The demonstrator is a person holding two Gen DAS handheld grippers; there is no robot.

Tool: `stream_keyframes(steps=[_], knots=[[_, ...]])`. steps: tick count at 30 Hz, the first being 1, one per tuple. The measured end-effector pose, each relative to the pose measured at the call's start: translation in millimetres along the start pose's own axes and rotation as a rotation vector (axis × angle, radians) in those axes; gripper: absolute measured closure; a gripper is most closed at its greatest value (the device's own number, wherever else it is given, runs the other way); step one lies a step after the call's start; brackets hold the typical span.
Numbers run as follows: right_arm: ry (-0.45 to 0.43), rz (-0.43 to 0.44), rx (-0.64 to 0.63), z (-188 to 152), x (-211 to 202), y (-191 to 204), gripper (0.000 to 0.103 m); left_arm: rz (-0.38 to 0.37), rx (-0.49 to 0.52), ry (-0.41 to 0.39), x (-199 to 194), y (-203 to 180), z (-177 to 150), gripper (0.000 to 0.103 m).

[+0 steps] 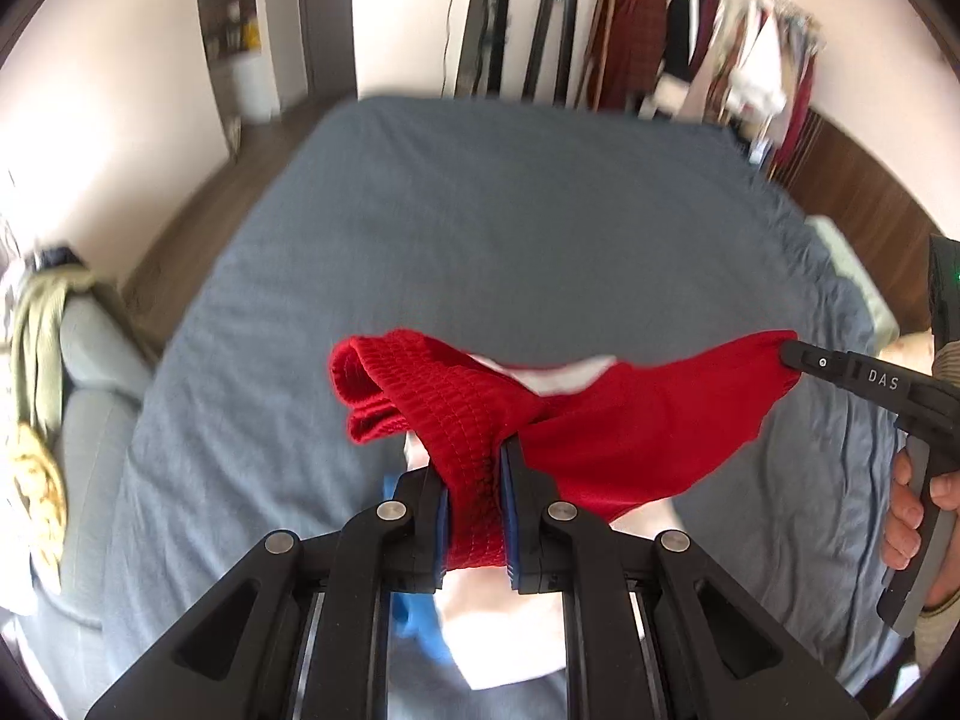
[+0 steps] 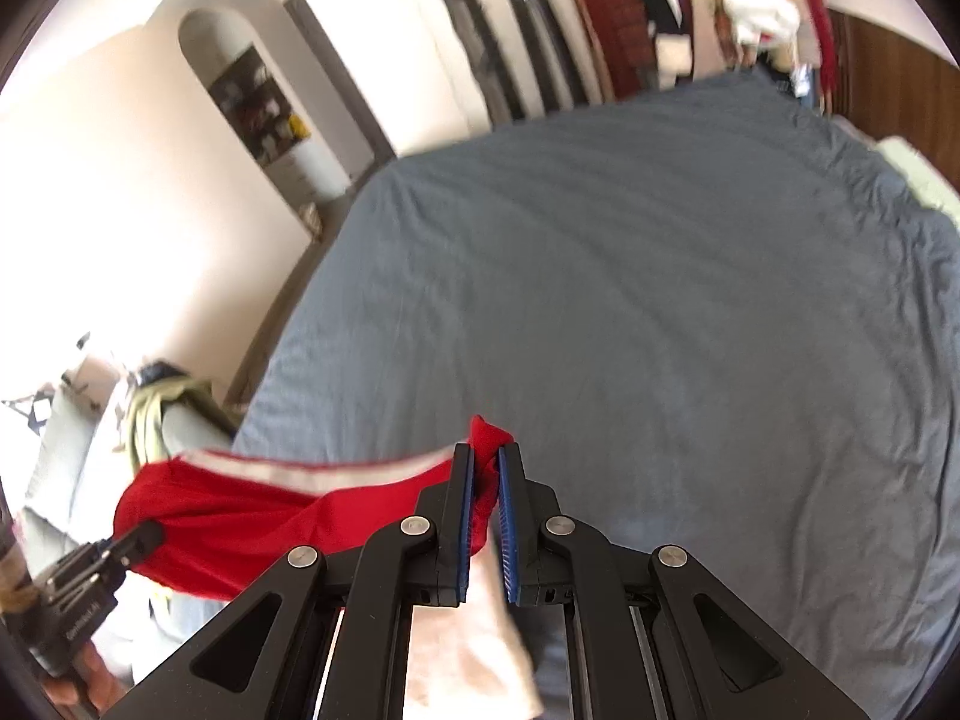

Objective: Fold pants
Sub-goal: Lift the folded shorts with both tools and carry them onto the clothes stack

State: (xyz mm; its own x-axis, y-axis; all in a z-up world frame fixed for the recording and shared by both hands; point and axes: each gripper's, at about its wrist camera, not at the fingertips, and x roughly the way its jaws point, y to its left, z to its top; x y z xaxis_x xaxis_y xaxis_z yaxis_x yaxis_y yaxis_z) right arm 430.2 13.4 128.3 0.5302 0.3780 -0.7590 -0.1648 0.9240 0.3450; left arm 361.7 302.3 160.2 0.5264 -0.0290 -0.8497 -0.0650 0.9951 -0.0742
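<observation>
— Pants [image 1: 606, 426], red ones with a white stripe, hang in the air over the bed [image 1: 480, 228], stretched between the two tools.

— Who has which end?

— The left gripper [image 1: 501, 480] is clamped on a bunched, ribbed fold of the red cloth, its blue pads [image 1: 513, 516] pressed against it from both sides. The right gripper [image 2: 486, 498] pinches the other end, with a small red tip poking out past its fingers [image 2: 462, 492]. In the left view you can see that right tool coming in from the side, a hand [image 1: 912, 510] wrapped round its grey handle.

— And under them?

— Grey-blue sheet, lightly wrinkled, spread over the whole bed. Something white and blue lies below the left gripper, too blurred to name.

— Further out?

— A clothes rack [image 1: 720, 30] full of hanging garments stands past the far corner of the bed. On the other side, a grey chair [image 1: 90, 396] with an olive garment [image 1: 36, 324] draped over it.
</observation>
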Motion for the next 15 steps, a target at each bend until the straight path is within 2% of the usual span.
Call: stream_keyframes(steps=[3,8,12,15], knots=[[0.112,-0.002,0.021,-24.1,25.6,-4.0,0.094,-0.008,0.021,0.089,13.8,0.3,-22.4,0.088],[0.234,-0.047,0.023,-55.8,55.0,-18.0,0.094,0.031,0.058,0.172,30.7,6.4,-46.6,0.088],[0.286,-0.050,0.008,-68.1,59.9,-16.4,0.094,0.012,0.060,0.193,23.4,10.4,-49.3,0.088],[0.281,-0.034,-0.004,-68.0,48.0,-12.1,0.094,0.009,0.109,0.194,14.7,5.1,-51.4,0.088]])
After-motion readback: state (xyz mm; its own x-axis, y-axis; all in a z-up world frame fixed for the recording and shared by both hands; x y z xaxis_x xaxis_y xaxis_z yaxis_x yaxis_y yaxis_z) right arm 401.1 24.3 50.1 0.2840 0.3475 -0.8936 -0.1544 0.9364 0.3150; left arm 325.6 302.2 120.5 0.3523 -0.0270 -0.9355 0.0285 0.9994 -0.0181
